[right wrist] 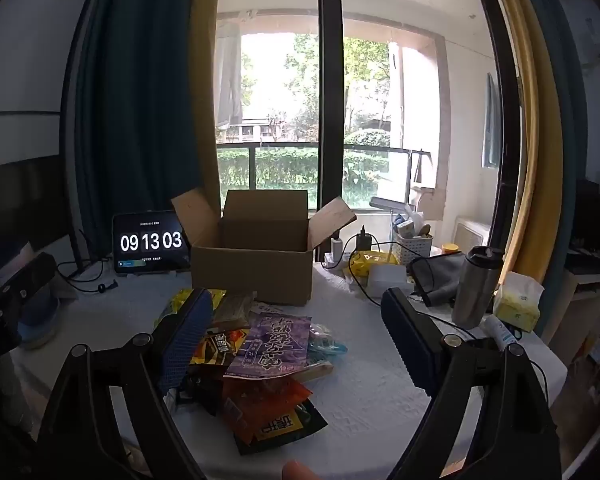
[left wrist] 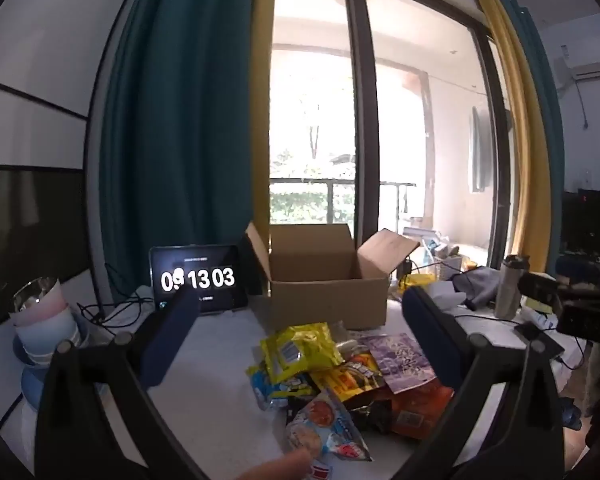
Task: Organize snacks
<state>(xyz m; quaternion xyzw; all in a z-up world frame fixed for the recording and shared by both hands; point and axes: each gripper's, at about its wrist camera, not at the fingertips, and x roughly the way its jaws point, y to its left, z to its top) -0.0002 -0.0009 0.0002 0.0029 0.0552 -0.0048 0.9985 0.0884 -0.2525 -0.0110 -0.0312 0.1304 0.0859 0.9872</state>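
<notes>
Cardboard box (right wrist: 256, 256), flaps open, at 12 o'clock on white table (right wrist: 372, 384). Snack packets (right wrist: 260, 364) heaped just before box, at 6 o'clock. Left gripper (left wrist: 296, 344) and right gripper (right wrist: 296, 344): jaws wide apart, holding nothing, above heap.

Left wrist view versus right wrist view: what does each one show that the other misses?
Only the left wrist view shows the stacked bowls at the table's left edge and the blue-and-white snack packet nearest the camera. Only the right wrist view shows the tissue pack and the white basket by the window. Both show the open cardboard box, the clock tablet, the steel flask and the purple packet on the snack pile. Both grippers are open, holding nothing.
</notes>
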